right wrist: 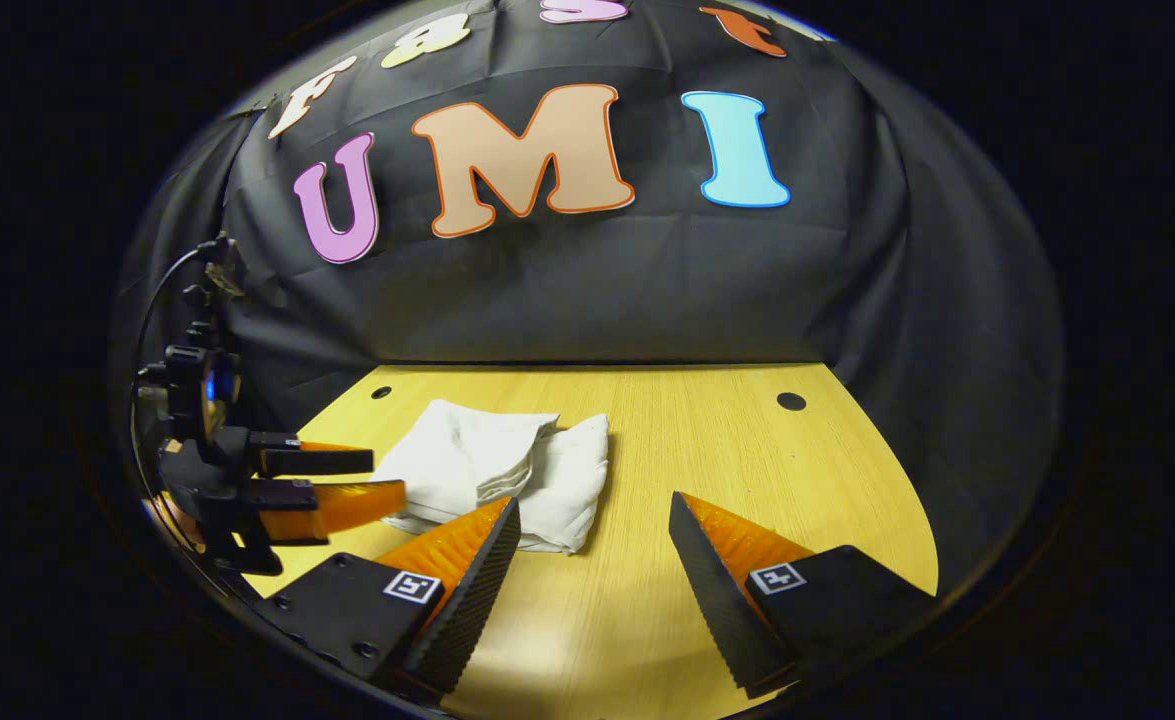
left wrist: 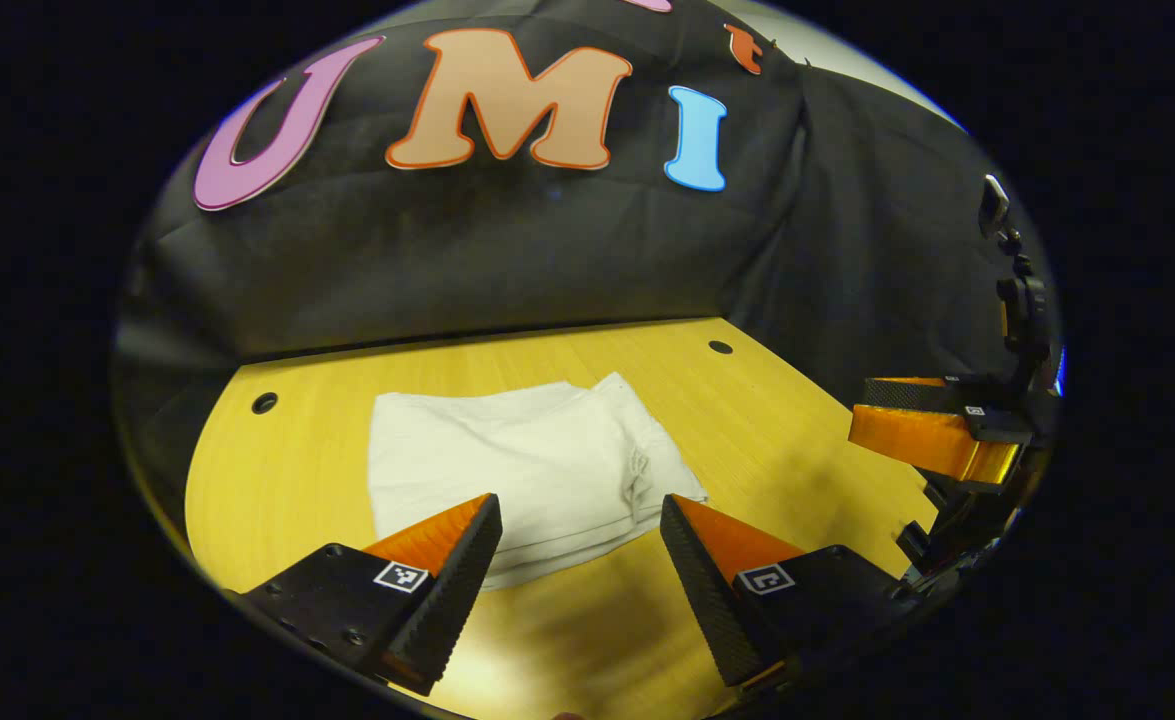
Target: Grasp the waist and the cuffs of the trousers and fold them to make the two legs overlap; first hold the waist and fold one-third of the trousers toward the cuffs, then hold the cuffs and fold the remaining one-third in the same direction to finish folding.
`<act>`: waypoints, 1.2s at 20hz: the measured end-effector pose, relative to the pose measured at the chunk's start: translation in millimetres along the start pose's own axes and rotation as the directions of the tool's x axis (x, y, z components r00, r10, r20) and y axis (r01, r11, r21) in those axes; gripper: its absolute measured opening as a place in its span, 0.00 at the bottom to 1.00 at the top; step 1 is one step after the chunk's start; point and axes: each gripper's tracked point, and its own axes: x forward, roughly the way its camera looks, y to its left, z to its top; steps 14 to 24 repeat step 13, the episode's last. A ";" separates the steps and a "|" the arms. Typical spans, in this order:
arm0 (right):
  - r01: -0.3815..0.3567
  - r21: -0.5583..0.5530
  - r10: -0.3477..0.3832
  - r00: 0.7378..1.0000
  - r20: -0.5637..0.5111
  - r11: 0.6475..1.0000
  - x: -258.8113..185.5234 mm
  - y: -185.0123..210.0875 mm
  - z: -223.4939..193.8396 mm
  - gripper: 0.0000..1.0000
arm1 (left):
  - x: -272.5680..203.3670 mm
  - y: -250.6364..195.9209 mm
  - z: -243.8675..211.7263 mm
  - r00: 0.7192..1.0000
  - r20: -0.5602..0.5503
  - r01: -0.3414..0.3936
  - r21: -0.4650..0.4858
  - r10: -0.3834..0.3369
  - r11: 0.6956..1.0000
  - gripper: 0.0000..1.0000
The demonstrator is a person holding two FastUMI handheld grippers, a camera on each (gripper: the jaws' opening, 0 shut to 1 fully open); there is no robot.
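White cloth trousers (left wrist: 522,465) are lying folded on the yellow wooden table (left wrist: 777,440).
Left gripper (left wrist: 581,515) and right gripper (right wrist: 594,518) are hovering gaping, holding nothing.

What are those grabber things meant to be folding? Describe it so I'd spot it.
Find the yellow wooden table before the black cloth wall. On it lies a pair of white trousers, already folded into a compact bundle. It is the sole soft, pale thing there.

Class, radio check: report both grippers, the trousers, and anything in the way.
Left gripper open, holding nothing. Right gripper open, holding nothing. Trousers lie folded in a compact stack on the table, neither gripper touching them. Nothing in the way.
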 end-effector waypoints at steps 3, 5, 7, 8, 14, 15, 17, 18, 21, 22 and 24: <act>0.006 0.020 -0.006 1.000 0.026 1.000 -8.6 13.3 3.5 0.96 | -33.1 25.7 1.2 0.998 0.030 -0.059 -0.012 0.060 0.998 0.96; 0.021 0.034 -0.022 0.999 0.047 0.999 -13.8 20.3 5.3 0.96 | -52.9 39.0 -5.6 0.995 0.027 -0.100 -0.031 0.101 0.994 0.95; 0.044 0.038 -0.047 0.996 0.076 0.998 -20.4 24.0 7.4 0.96 | -63.3 47.8 -14.4 0.991 0.013 -0.131 -0.068 0.132 0.989 0.96; 0.061 0.043 -0.064 0.995 0.082 0.997 -23.6 23.7 6.0 0.96 | -66.5 50.6 -17.2 0.989 0.008 -0.147 -0.085 0.148 0.985 0.96; 0.083 0.062 -0.087 0.994 0.061 0.995 -37.2 34.1 -6.9 0.96 | -77.9 54.2 -29.9 0.988 -0.019 -0.152 -0.111 0.151 0.982 0.96; 0.083 0.062 -0.087 0.994 0.061 0.995 -37.2 34.1 -6.9 0.96 | -77.9 54.2 -29.9 0.988 -0.019 -0.152 -0.111 0.151 0.982 0.96; 0.083 0.062 -0.087 0.994 0.061 0.995 -37.2 34.1 -6.9 0.96 | -77.9 54.2 -29.9 0.988 -0.019 -0.152 -0.111 0.151 0.982 0.96; 0.083 0.062 -0.087 0.994 0.061 0.995 -37.2 34.1 -6.9 0.96 | -77.9 54.2 -29.9 0.988 -0.019 -0.152 -0.111 0.151 0.982 0.96; 0.083 0.062 -0.087 0.994 0.061 0.995 -37.2 34.1 -6.9 0.96 | -77.9 54.2 -29.9 0.988 -0.019 -0.152 -0.111 0.151 0.982 0.96; 0.083 0.062 -0.087 0.994 0.061 0.995 -37.2 34.1 -6.9 0.96 | -77.9 54.2 -29.9 0.988 -0.019 -0.152 -0.111 0.151 0.982 0.96; 0.083 0.062 -0.087 0.994 0.061 0.995 -37.2 34.1 -6.9 0.96 | -77.9 54.2 -29.9 0.988 -0.019 -0.152 -0.111 0.151 0.982 0.96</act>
